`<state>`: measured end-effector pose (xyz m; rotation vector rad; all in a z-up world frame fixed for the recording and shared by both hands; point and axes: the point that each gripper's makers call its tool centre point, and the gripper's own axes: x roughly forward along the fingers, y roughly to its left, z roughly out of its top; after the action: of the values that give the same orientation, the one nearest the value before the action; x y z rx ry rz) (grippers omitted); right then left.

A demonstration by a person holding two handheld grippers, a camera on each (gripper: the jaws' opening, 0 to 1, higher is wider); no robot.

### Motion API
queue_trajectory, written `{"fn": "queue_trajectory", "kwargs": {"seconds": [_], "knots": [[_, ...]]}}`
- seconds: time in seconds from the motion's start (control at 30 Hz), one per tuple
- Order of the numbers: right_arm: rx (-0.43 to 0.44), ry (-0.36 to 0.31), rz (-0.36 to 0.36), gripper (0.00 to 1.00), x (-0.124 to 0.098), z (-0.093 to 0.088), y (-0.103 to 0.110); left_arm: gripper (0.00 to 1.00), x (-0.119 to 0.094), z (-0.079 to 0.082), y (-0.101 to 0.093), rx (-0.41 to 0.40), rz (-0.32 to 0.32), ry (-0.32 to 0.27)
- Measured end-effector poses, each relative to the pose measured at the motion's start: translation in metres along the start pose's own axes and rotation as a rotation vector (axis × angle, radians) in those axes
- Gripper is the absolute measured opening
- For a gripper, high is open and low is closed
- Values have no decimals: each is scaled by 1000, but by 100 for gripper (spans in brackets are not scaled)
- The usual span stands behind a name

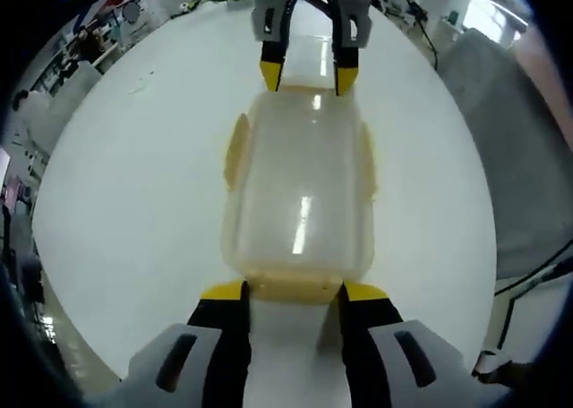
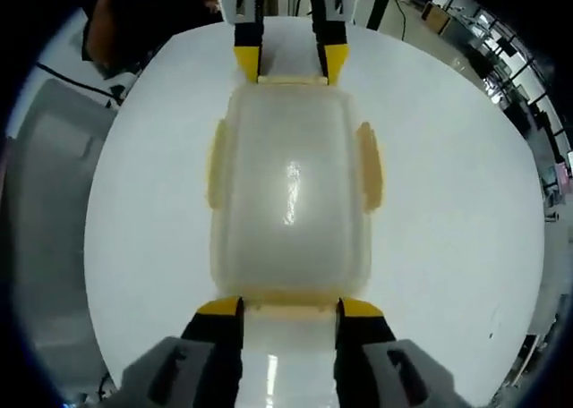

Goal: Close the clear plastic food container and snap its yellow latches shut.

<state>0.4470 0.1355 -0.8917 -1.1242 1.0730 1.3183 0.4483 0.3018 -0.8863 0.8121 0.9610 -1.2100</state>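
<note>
Two grippers, left (image 1: 293, 293) and right (image 2: 290, 307), jaws parted, are bracketing the container's (image 2: 291, 193) end latches mid-frame; uneven pressing risks sliding it across the table (image 2: 448, 247).

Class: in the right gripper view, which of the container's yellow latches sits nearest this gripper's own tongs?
The yellow end latch along the clear plastic container's near edge, just above the right tongs; the two side latches sit further off.

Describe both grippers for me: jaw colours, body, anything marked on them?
Both look alike. The left gripper has two black jaws with yellow tips, rising from light grey housings that each carry a dark slot. The right gripper is built the same: black jaws, yellow tips, grey slotted housings. Each also shows across the container in the other's view. I see no cables or lettering on them.
</note>
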Motion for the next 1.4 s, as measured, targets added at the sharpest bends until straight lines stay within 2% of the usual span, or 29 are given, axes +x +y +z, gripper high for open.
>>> {"fn": "queue_trajectory", "kwargs": {"seconds": [0.2, 0.37, 0.5, 0.6, 0.73, 0.93, 1.1, 1.4], "knots": [[14, -2, 27, 37, -1, 3, 9, 36, -2, -2, -5, 0, -25, 7], [21, -41, 34, 37, -7, 12, 18, 36, -14, -8, -11, -6, -32, 8], [12, -53, 32, 37, -16, 17, 20, 36, -20, -9, -14, -11, -23, 16], [5, -87, 26, 37, -24, 21, 21, 36, -28, -9, -14, -8, -2, 38], [-8, -86, 21, 37, -32, 21, 24, 36, -41, -2, -19, -22, -3, 20], [-13, -129, 24, 37, -49, 25, 29, 36, -59, 4, -25, -22, -4, 33], [-21, -151, 12, 37, -66, 23, 32, 36, -74, 15, -29, -18, 7, 29], [-12, -171, 4, 37, -89, 12, 39, 36, -84, 35, -35, 25, 30, 42]]}}
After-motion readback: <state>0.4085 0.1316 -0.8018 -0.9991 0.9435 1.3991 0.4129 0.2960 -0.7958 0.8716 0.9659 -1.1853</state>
